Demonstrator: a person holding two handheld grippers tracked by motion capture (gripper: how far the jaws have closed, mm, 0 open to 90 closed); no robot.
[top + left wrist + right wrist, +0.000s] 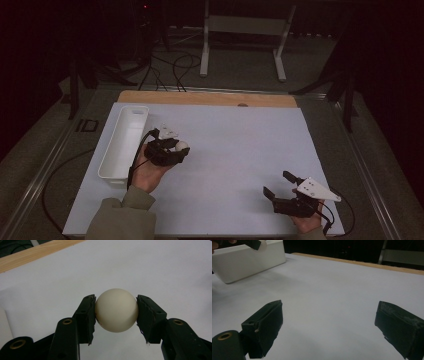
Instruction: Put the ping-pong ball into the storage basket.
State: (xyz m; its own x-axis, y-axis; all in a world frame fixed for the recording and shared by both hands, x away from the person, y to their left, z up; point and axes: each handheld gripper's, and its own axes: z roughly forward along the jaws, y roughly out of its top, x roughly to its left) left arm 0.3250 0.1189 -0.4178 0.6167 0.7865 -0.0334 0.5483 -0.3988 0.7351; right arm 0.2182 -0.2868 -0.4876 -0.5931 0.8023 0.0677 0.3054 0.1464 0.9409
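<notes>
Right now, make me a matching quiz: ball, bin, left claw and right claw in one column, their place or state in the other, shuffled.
1 ball
2 bin
3 left claw
4 right claw

a open, nothing between its jaws
b white, near the table's left edge
c shut on the ball
d cream, held between two pads

Pairs: 1-d, 2-b, 3-c, 4-a

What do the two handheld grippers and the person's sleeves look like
Both grippers are black with two blocky jaws tipped by worn dark pads and brass-coloured rivets at the joints. The left gripper and the right gripper each carry a pale grey three-cornered plate on top and trail a black cable. The left arm wears an olive-khaki sleeve.
</notes>
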